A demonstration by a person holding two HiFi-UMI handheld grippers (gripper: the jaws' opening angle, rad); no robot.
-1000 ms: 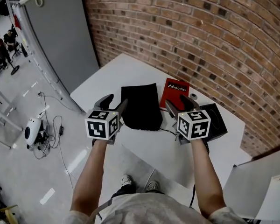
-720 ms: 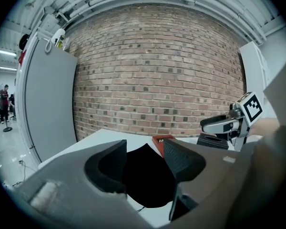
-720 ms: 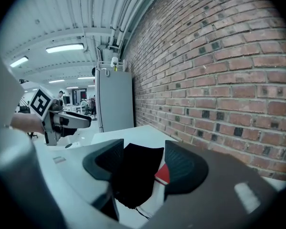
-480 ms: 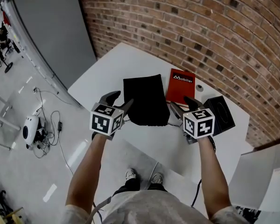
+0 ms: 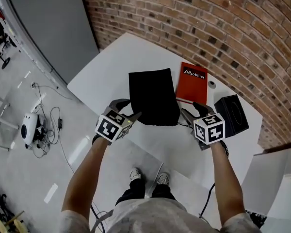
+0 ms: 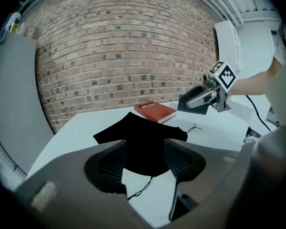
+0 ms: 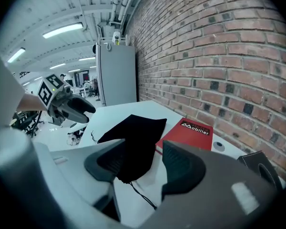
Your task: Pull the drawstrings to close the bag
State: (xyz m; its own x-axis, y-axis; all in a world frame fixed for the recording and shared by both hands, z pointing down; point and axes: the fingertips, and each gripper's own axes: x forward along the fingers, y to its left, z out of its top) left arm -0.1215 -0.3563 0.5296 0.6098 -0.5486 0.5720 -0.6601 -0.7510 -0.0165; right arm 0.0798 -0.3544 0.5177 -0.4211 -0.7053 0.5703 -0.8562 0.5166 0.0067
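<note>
— Why is the left gripper (image 5: pixel 132 108) hanging at the near-left corner of the bag (image 5: pixel 153 96) with its jaws apart?

— To take the left cord (image 6: pixel 139 189), I'd say. It trails from the bag's mouth across the white table (image 5: pixel 119 57), in line with the gap, but neither pad is on it yet.

— And the bag itself?

— It lies flat mid-table with its mouth toward the person, so both cords point at the grippers.

— The right gripper (image 5: pixel 190 108)?

— It mirrors the left one at the other corner. Its jaws have just been closing a little, yet they stand wide and grip nothing. The right cord (image 7: pixel 143 195) lies on the table ahead of them. The red book (image 5: pixel 191 84) and black box (image 5: pixel 233 113) sit off to the right, clear of the pull, I'd guess.
</note>
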